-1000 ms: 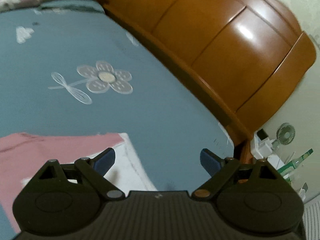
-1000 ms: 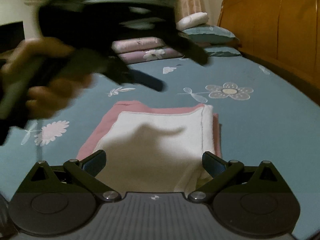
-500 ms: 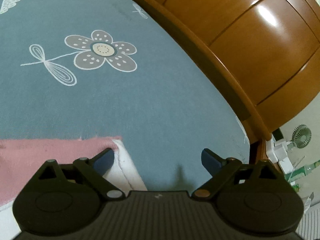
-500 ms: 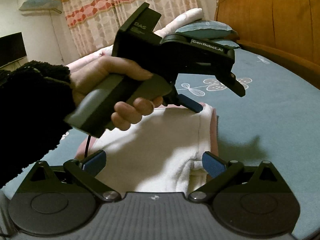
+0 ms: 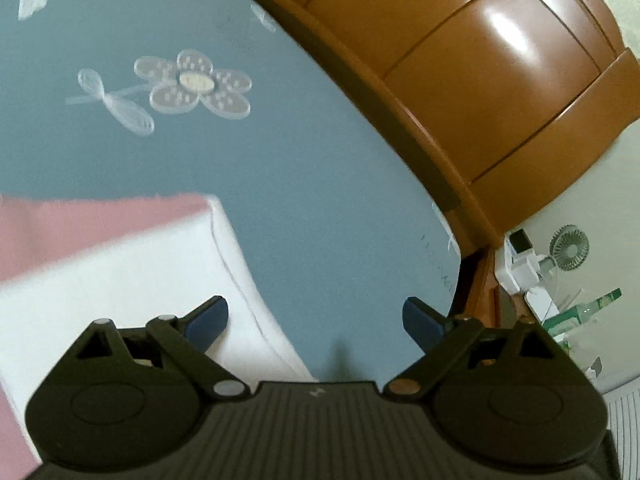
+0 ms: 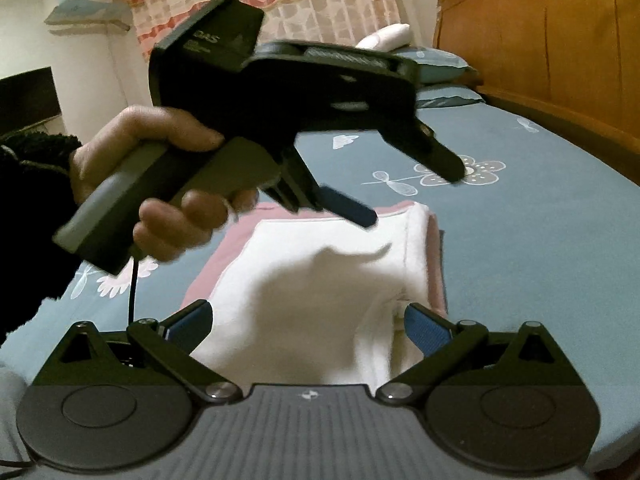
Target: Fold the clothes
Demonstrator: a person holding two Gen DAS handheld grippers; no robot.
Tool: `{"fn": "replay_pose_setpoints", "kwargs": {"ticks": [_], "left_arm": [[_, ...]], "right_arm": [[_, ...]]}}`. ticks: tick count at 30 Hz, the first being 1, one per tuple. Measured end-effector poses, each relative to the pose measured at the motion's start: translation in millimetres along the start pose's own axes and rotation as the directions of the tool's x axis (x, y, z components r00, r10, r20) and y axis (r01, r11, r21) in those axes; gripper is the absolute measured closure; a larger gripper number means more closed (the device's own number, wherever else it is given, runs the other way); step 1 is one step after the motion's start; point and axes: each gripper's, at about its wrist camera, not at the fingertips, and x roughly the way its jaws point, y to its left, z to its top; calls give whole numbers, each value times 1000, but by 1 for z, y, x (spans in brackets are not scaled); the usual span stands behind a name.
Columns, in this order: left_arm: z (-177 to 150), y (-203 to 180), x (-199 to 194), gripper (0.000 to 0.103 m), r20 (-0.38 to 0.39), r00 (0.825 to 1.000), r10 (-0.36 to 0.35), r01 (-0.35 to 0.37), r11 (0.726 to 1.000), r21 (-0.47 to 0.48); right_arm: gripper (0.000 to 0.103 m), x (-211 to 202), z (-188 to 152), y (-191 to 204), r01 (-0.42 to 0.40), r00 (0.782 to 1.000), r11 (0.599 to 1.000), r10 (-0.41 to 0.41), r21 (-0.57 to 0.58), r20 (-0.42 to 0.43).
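A blue bed sheet (image 5: 304, 216) with flowers meets a brown headboard (image 5: 480, 80). The left gripper (image 5: 316, 320) is wide open and empty, folded white cloth (image 5: 120, 280) under its left finger. The right gripper (image 6: 308, 324) is wide open, with the cloth between its fingers.

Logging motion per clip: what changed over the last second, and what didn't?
The left hand-held gripper swung in over the folded white fleece garment, dipped toward its far edge, then lifted slightly. Its jaws stayed open and took hold of nothing. The right hand-held gripper stayed open and near the garment's edge; the pink-backed fold lies unchanged on the blue flowered bedsheet.
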Motion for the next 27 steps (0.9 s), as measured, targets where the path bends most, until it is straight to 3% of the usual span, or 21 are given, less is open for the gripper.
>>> {"fn": "replay_pose_setpoints", "kwargs": {"ticks": [7, 11, 15, 21, 23, 27], "left_arm": [[-11, -23, 23, 10, -56, 998, -15, 19, 998, 67], [-6, -34, -10, 10, -4, 1000, -4, 5, 993, 114], [-18, -26, -50, 9, 67, 998, 17, -24, 994, 102], [-75, 0, -92, 9, 169, 977, 129, -145, 986, 85], [-97, 8, -98, 9, 196, 971, 139, -154, 986, 61], [-132, 32, -98, 9, 208, 972, 107, -97, 994, -57]], "right_arm": [[0, -4, -4, 4, 72, 996, 996, -74, -49, -47], [0, -12, -5, 4, 68, 996, 997, -70, -35, -50], [0, -13, -4, 7, 74, 996, 997, -75, -38, -46], [0, -17, -7, 13, 78, 995, 996, -81, -53, -50], [0, -17, -8, 13, 86, 995, 995, -88, -48, -53], [0, -15, -11, 12, 86, 994, 996, -87, -14, -73]]}}
